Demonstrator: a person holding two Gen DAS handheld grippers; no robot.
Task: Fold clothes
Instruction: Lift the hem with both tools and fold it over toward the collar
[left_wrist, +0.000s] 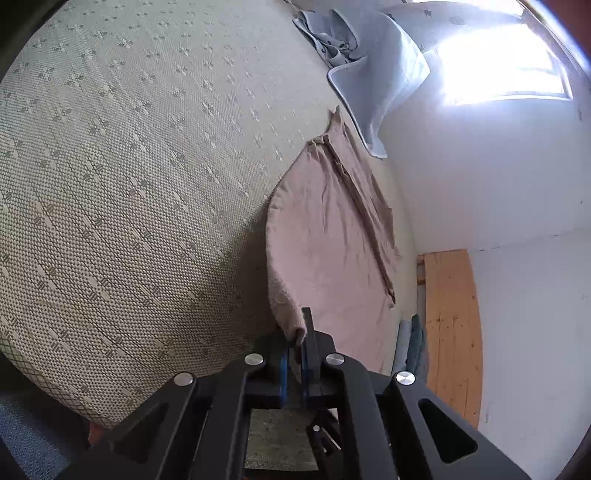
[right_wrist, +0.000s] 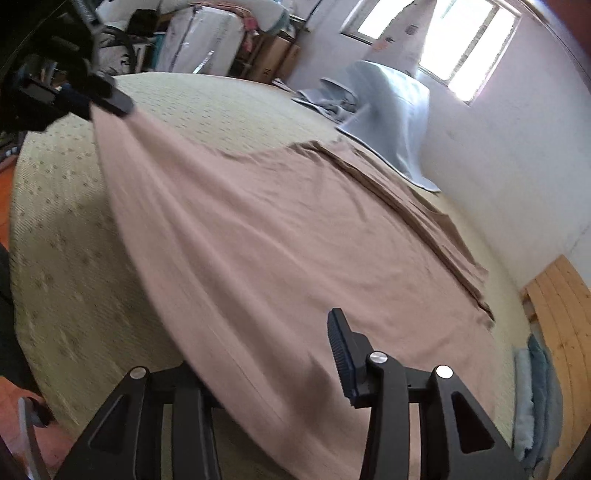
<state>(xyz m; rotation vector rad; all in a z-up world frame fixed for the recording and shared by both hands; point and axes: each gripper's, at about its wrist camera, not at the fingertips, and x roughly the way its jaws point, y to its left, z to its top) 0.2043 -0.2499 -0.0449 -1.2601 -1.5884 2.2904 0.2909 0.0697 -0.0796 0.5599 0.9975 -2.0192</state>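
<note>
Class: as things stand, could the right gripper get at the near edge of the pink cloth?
Probably yes: the right gripper is open, and the pink cloth drapes over its left finger with nothing between them.

A wide bed covered by a pale green woven mat with small flower motifs (right_wrist: 207, 107) is overlaid by a spread dusty-pink cloth (right_wrist: 280, 236), with a crumpled light blue blanket (right_wrist: 391, 110) heaped near the wall

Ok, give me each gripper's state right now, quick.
Left gripper: shut on a corner of the pink garment.
Right gripper: open, jaws wide apart, the garment's near edge running between them.
</note>
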